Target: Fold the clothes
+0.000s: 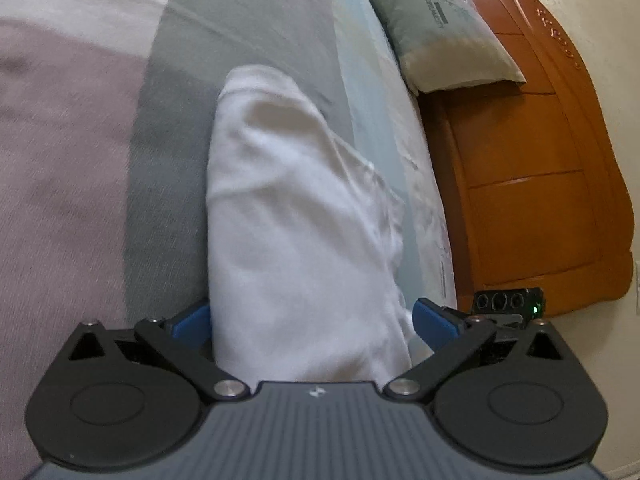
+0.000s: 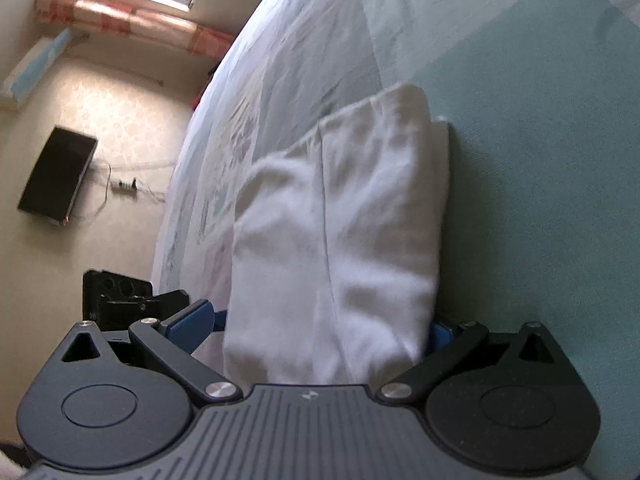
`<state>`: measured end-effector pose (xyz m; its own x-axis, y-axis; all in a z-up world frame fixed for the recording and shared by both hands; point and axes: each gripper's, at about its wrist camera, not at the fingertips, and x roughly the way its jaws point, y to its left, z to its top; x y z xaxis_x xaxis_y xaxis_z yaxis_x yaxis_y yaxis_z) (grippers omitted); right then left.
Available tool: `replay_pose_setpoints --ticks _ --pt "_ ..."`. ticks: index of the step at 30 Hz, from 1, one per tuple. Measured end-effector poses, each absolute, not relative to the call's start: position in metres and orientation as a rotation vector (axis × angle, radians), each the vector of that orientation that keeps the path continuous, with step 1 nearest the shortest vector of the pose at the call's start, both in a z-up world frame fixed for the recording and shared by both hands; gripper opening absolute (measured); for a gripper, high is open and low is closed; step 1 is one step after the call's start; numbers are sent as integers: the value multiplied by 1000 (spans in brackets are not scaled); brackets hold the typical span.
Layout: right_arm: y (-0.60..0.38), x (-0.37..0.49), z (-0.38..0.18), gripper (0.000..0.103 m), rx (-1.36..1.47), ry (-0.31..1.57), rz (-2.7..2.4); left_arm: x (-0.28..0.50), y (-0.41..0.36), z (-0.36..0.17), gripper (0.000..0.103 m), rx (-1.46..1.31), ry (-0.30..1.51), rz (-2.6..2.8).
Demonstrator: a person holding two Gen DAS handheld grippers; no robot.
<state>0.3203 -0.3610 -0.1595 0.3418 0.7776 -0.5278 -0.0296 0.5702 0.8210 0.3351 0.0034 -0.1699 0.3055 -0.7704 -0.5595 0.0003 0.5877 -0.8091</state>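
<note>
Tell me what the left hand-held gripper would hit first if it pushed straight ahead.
The white garment: it already lies bunched between the left hand-held gripper fingers. Beyond it, probably the grey bedcover, though depth is unclear.

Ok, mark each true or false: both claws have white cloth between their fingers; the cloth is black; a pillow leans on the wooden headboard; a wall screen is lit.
1. Left claw and right claw each have the bunched white cloth garment between their fingers: true.
2. The cloth is black: false, white.
3. A pale green pillow rests against the orange wooden headboard: true.
4. The wall-mounted flat screen is lit: false, dark.
</note>
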Motion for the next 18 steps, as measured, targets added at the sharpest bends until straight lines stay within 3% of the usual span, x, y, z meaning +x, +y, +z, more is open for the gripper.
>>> replay_pose_setpoints --ticks 18 --pt "-357 328 -166 103 903 1076 644 362 -13 -189 102 -874 1159 -590"
